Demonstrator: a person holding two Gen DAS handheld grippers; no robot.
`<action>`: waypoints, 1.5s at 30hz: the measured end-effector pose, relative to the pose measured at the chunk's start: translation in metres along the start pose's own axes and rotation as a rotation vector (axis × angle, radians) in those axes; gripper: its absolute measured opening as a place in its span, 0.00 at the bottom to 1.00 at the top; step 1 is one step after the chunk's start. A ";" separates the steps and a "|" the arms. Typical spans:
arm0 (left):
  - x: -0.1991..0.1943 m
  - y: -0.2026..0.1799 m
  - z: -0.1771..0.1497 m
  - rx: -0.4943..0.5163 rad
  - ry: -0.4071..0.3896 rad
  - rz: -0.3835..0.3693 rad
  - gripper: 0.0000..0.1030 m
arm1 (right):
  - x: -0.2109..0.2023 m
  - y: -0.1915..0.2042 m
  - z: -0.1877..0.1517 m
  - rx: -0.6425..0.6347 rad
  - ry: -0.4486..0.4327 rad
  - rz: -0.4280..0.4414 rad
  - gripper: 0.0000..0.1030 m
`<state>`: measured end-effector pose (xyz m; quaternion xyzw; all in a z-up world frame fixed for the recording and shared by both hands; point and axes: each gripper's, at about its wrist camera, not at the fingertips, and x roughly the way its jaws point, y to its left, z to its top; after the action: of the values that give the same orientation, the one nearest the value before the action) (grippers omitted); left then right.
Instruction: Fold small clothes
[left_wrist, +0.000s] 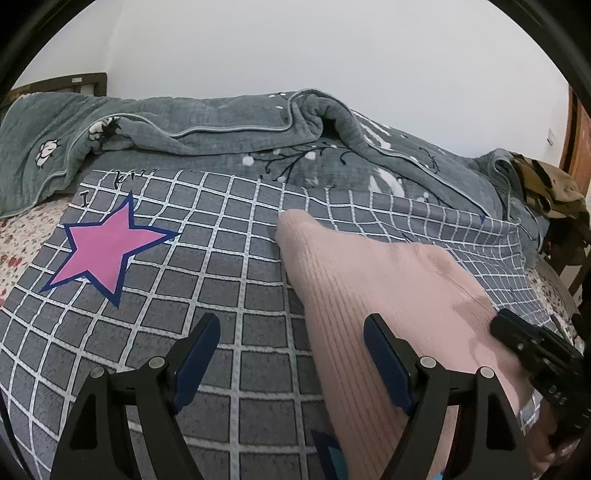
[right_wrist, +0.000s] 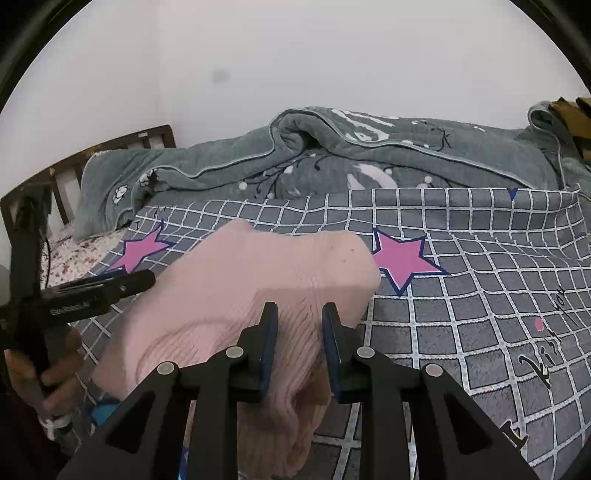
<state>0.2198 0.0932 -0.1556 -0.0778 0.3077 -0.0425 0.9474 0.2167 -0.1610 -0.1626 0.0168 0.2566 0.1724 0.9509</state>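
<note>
A pink ribbed knit garment (left_wrist: 369, 295) lies on a grey checked sheet (left_wrist: 221, 258), one corner pointing to the far side. My left gripper (left_wrist: 291, 332) hovers open over its left edge; one finger is above the sheet, the other above the knit, and nothing is between them. In the right wrist view the garment (right_wrist: 266, 266) looks folded over. My right gripper (right_wrist: 301, 321) is shut on a bunched fold of it at the near edge. The left gripper (right_wrist: 147, 277) shows there at the left, held by a hand (right_wrist: 55, 373).
A rumpled grey-green quilt (left_wrist: 221, 125) lies along the far side of the bed. Pink stars (right_wrist: 402, 258) are printed on the sheet. A dark wooden headboard (right_wrist: 92, 155) stands at the far left. Brown cloth (left_wrist: 546, 184) lies at the far right.
</note>
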 end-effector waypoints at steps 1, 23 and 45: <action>-0.002 -0.001 -0.001 0.005 -0.002 -0.001 0.77 | 0.000 0.000 -0.001 -0.003 0.000 -0.008 0.24; -0.031 -0.034 -0.028 0.033 0.011 -0.002 0.77 | -0.040 -0.006 -0.016 -0.002 0.032 -0.050 0.24; -0.108 -0.060 -0.073 0.062 -0.027 0.083 0.77 | -0.126 0.005 -0.045 0.050 0.115 -0.158 0.37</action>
<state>0.0880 0.0389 -0.1410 -0.0364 0.2962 -0.0118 0.9544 0.0908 -0.2013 -0.1398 0.0104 0.3157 0.0911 0.9444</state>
